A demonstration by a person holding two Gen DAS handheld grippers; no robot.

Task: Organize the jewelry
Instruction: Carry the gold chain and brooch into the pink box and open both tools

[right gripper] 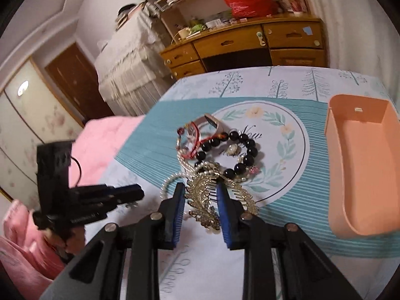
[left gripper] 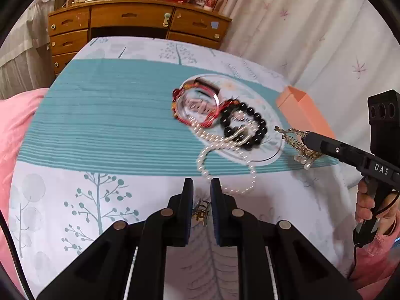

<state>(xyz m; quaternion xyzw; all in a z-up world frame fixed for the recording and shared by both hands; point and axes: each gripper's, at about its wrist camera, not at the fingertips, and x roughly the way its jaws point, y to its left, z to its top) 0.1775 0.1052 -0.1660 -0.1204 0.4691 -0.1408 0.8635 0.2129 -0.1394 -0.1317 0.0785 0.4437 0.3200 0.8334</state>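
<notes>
My right gripper (right gripper: 201, 195) is clamped on the gold leaf-shaped hair comb (right gripper: 205, 200) beside the peach plastic tray (right gripper: 360, 175); my left gripper (left gripper: 202, 187) pinches a small gold clip (left gripper: 201, 211).

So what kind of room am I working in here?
Most likely a bedroom in a home: the jewelry lies on a printed bedsheet beside a pink quilt, with a cluttered wooden dresser behind and curtains alongside.

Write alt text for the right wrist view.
The right tool grips a gold leaf-shaped hair comb above a patterned bedspread. Behind it lie a black bead bracelet and other jewelry; an empty peach box sits right.
</notes>
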